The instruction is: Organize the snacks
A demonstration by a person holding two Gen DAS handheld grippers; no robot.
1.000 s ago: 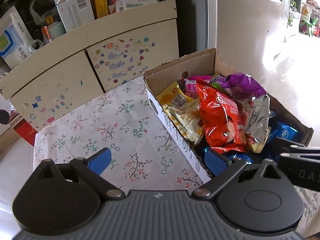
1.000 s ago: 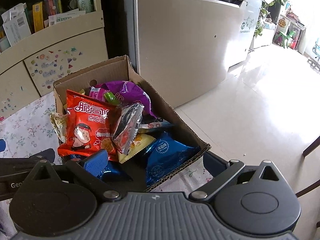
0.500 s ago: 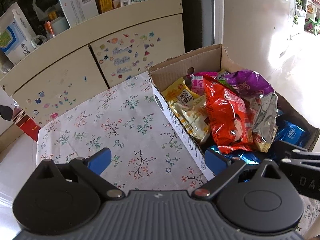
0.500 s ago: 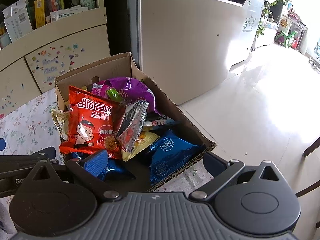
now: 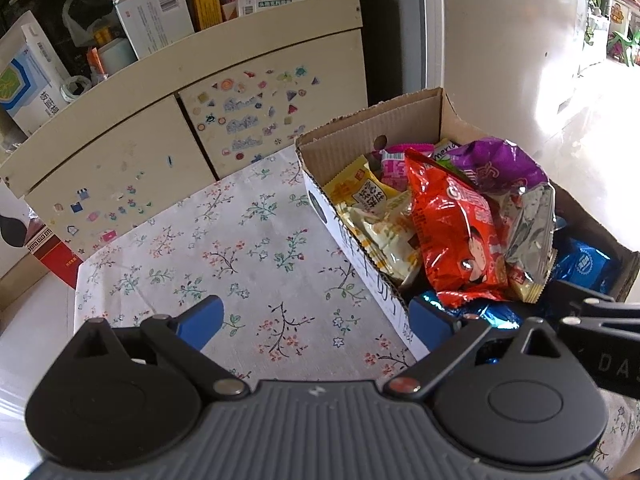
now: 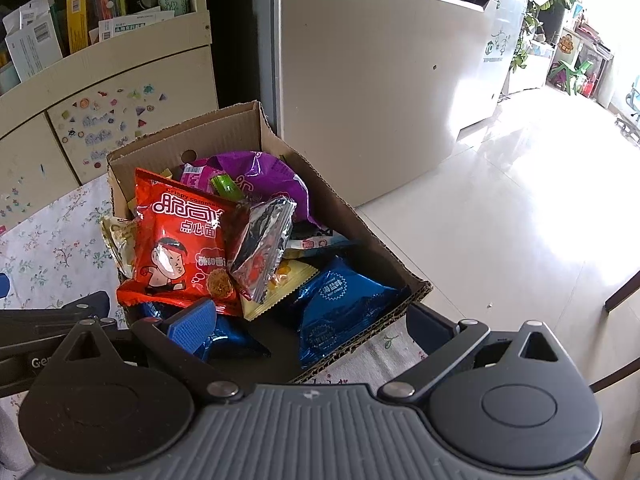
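1. Floral tablecloth (image 5: 240,240) on a small table, cabinet (image 5: 260,100) with stickers far behind, pale shiny floor to the right.
2. Cardboard box (image 5: 352,140) on the right part of the cloth, open at the top. Keeps all visible snacks together; none seen on the cloth itself.
3. Inside: red bag (image 5: 452,232) leaning on top, silver packet (image 5: 528,232) against its right side, purple bag (image 5: 500,164) farther back, yellow packets (image 5: 360,196) along the left wall, blue packet (image 6: 344,304) near the front. Loosely heaped, not sorted in rows.
4. Left gripper (image 5: 316,320) wide open and empty, one finger over the cloth, the other at the near left edge of the box.
5. Right gripper (image 6: 310,328) also wide open, holding nothing, astride the near right wall of the box. Probably ready to reach in.
6. Fits both a box just filled and a box about to be sorted; impossible to tell which.
7. Compared with one second ago: same pile, same wide opening of both claws. Only a small drift of both views, with the box a little farther to the right in the left view.
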